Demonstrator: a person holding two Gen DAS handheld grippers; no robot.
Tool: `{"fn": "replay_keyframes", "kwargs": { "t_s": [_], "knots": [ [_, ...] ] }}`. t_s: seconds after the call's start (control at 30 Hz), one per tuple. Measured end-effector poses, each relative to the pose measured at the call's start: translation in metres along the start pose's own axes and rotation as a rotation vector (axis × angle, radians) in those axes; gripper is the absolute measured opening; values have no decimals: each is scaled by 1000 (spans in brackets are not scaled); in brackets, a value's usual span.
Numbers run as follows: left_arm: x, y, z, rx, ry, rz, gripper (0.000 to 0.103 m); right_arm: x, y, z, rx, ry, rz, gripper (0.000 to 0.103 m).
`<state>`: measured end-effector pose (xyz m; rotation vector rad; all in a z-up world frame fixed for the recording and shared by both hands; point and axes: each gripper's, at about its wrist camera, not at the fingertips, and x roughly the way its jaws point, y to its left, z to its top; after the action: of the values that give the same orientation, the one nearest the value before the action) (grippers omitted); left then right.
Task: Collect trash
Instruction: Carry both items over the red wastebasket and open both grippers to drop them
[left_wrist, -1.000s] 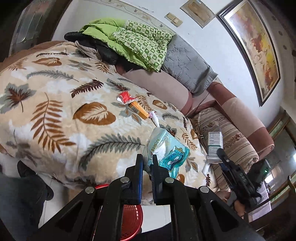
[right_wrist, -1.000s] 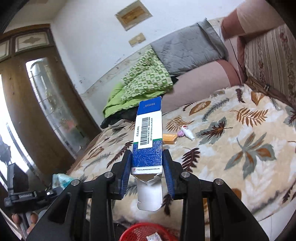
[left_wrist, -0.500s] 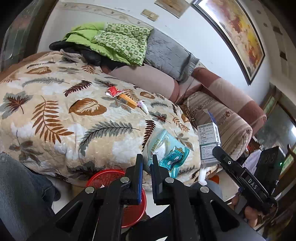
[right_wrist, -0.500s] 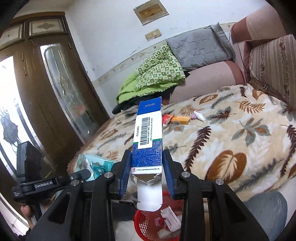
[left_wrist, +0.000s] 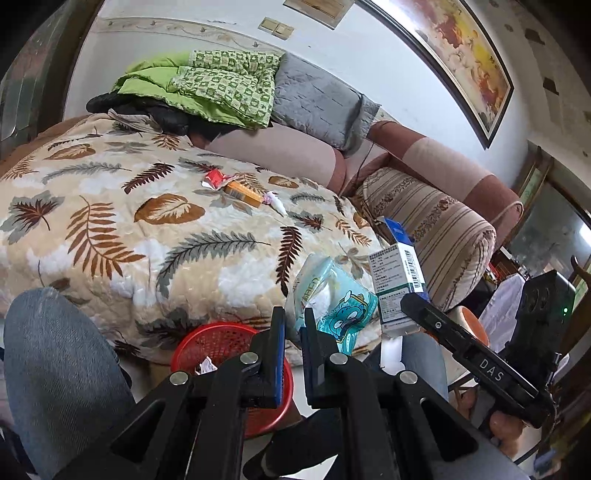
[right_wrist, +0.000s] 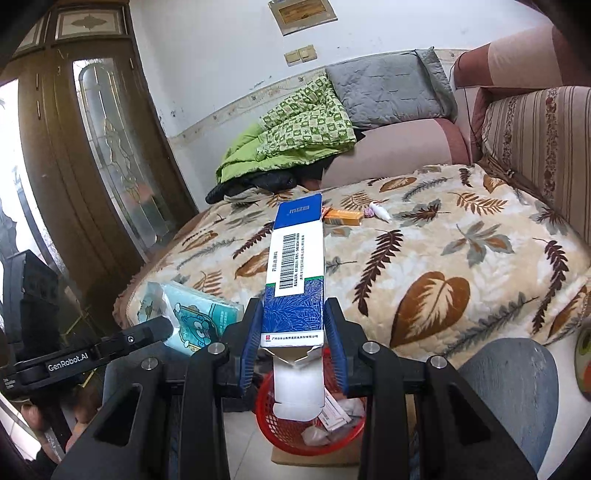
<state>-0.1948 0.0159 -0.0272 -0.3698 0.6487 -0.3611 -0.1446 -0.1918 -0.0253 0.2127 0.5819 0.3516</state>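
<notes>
Bed (right_wrist: 461, 258) with leaf-print quilt; red basket (right_wrist: 314, 435) on the floor at its edge, directly beneath both grippers. Right gripper (right_wrist: 293, 328): jaws pinching an upright blue-and-white carton (right_wrist: 295, 273), long axis vertical, open flap hanging over the basket, the nearer load. Left gripper (left_wrist: 291, 328): jaws pressed on a teal tissue packet (left_wrist: 332, 299), basket below-left.

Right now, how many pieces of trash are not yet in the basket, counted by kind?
Boxes: 2, the blue box in the right gripper and the orange box on the blanket.
Tissue packs: 1, in the left gripper.
Red wrappers: 1.
Small white tubes: 1.
Total: 5.
</notes>
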Motion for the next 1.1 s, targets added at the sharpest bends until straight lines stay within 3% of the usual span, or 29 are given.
{"fn": "replay_keyframes", "kwargs": {
  "t_s": [0.43, 1.1],
  "knots": [
    [15, -1, -4, 19, 35, 21, 6, 2, 4, -8, -16, 22, -23, 33],
    [58, 26, -13, -34, 154, 97, 6, 46, -14, -19, 16, 138, -8, 34]
  ]
}}
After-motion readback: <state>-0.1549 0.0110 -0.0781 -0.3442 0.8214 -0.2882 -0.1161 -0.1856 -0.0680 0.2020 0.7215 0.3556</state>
